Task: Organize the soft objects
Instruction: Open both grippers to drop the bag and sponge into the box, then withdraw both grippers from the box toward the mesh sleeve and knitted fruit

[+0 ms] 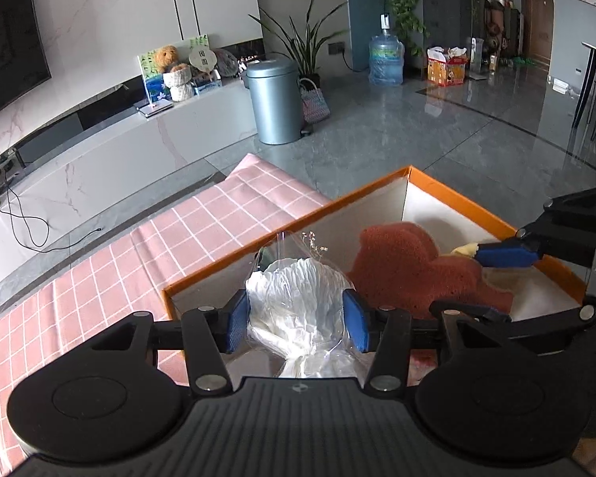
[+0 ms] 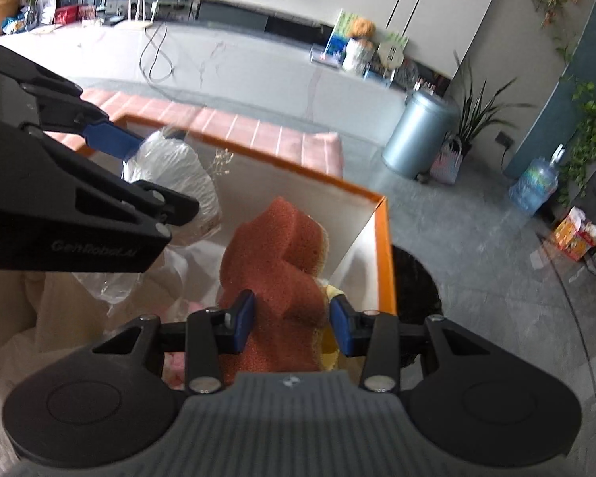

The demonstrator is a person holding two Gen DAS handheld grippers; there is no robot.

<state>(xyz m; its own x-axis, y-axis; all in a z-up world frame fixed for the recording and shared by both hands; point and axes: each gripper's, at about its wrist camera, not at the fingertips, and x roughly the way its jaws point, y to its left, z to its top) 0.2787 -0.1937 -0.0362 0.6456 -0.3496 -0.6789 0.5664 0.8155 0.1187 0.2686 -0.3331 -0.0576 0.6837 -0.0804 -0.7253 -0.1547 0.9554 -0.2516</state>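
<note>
My left gripper (image 1: 297, 320) is shut on a white crinkled bundle wrapped in clear plastic (image 1: 298, 298), held over the near-left part of an orange-rimmed white box (image 1: 258, 234). My right gripper (image 2: 292, 324) is shut on a rust-brown sponge with a yellow underside (image 2: 278, 254), held inside the same box (image 2: 385, 246) toward its right wall. In the left wrist view the sponge (image 1: 401, 266) shows at the right, with the right gripper's blue fingertip (image 1: 504, 256) on it. In the right wrist view the wrapped bundle (image 2: 178, 171) sits at the left between the left gripper's fingers (image 2: 111, 141).
The box rests on a pink checked cloth (image 1: 178, 230) over a glass table. Pale fabric and something pink lie low in the box (image 2: 175, 361). Beyond are a grey bin (image 1: 274, 99), a water jug (image 1: 385, 61), a low TV cabinet (image 1: 99, 151) and grey floor.
</note>
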